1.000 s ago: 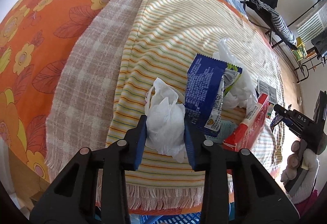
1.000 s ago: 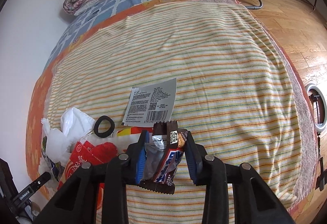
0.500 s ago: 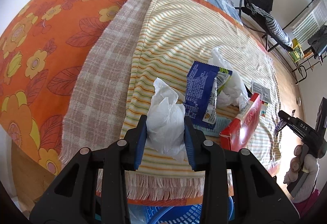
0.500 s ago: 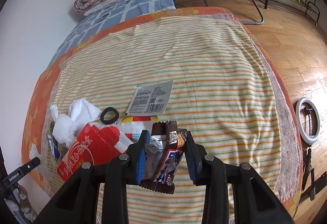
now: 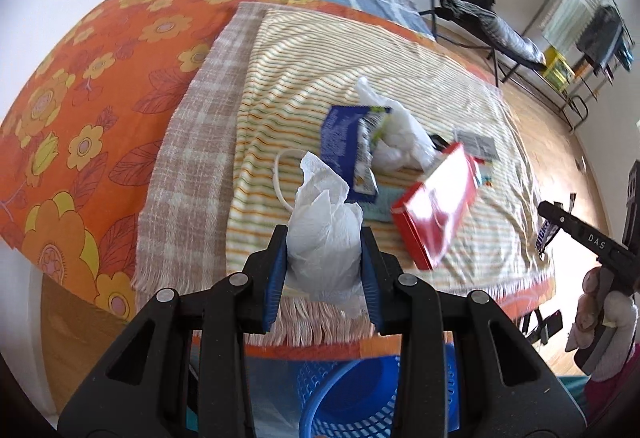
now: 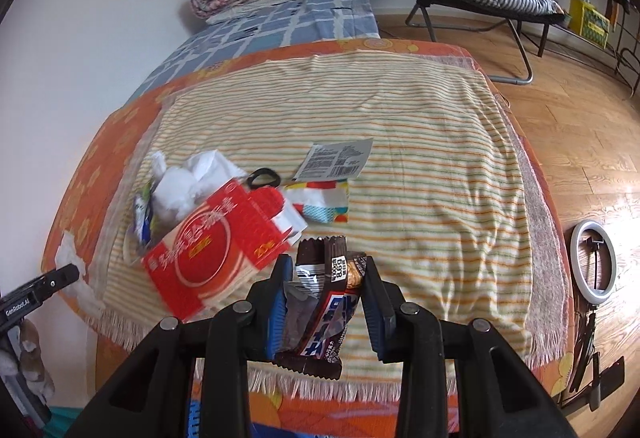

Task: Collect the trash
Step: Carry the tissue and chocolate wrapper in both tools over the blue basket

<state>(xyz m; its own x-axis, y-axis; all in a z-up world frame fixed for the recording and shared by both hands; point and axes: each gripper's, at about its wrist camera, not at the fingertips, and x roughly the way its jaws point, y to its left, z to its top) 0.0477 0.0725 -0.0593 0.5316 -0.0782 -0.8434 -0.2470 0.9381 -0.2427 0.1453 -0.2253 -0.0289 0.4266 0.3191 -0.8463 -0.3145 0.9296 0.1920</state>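
Striped blanket [image 6: 400,158] w/ trash, wood floor [image 6: 580,118], L gripper [image 5: 324,270] clamps tissue [image 5: 324,238], R gripper [image 6: 324,302] clamps wrappers [image 6: 324,302]

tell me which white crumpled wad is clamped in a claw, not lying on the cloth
The white tissue between the left claw pads; the other white wad lies on the striped cloth beside the blue wrapper.

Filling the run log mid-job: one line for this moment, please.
left gripper: shut on crumpled tissue | right gripper: shut on candy wrappers | blue basket: below table edge | red box: on striped cloth
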